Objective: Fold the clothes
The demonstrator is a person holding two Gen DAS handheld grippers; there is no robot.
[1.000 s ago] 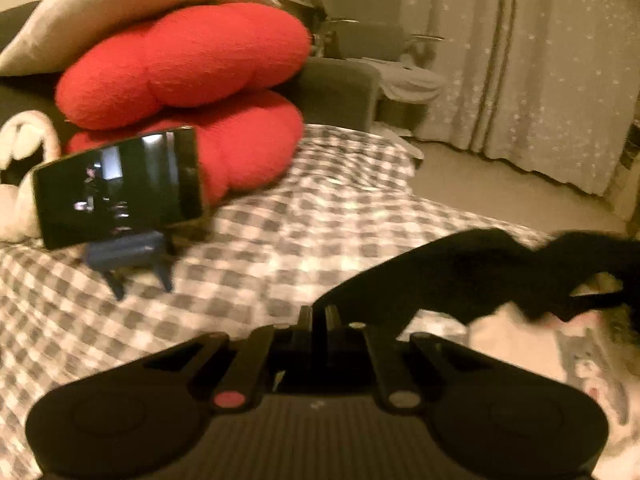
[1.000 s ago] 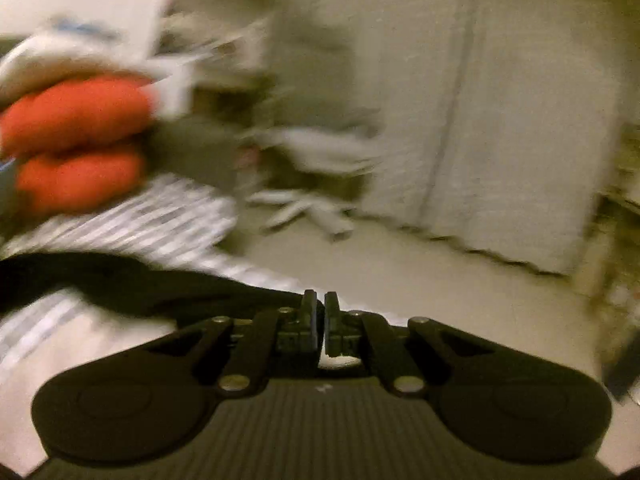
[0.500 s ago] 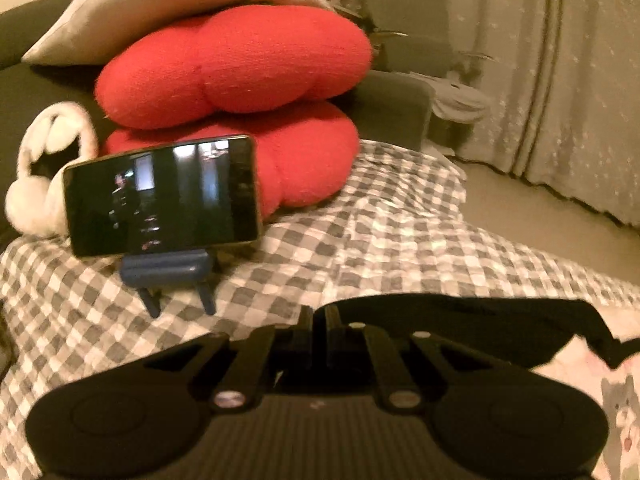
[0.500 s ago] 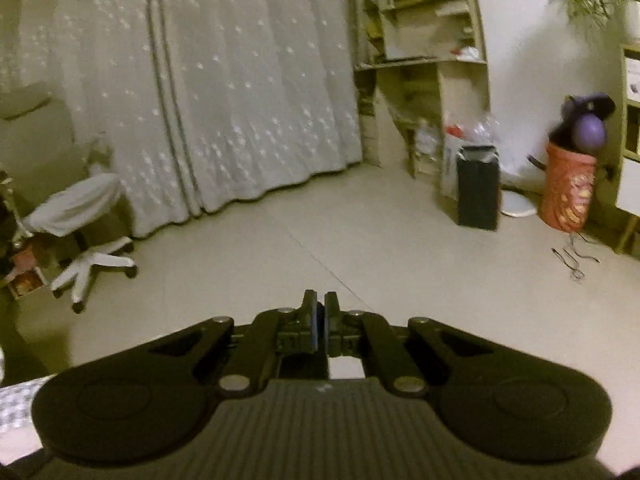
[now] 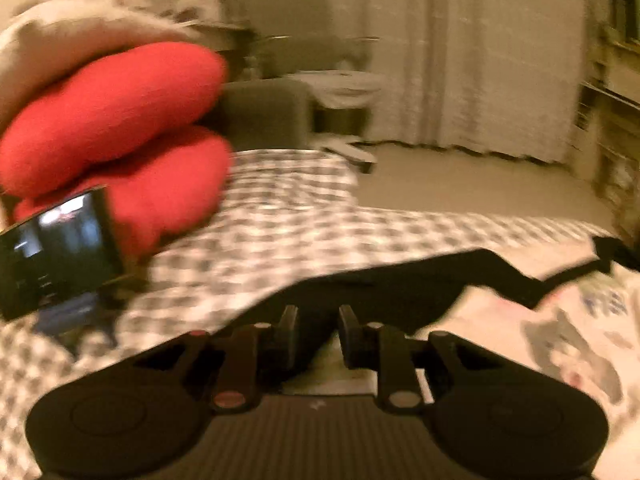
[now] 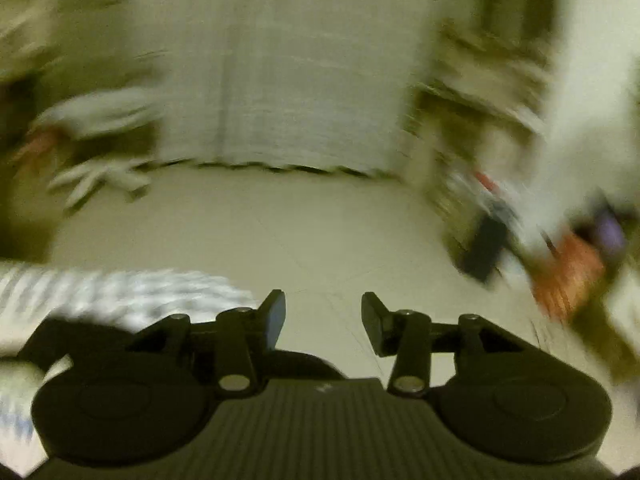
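Fingers of the left gripper (image 5: 318,334) spreading, black garment (image 5: 384,292) just ahead; right gripper (image 6: 323,322) spreading on nothing

The garment (image 5: 380,292) is black. It lies on a bed cover (image 5: 288,216) with grey and white checks. The cushions (image 5: 116,120) are red, the curtain (image 5: 472,60) pale grey, the floor (image 6: 300,232) beige.
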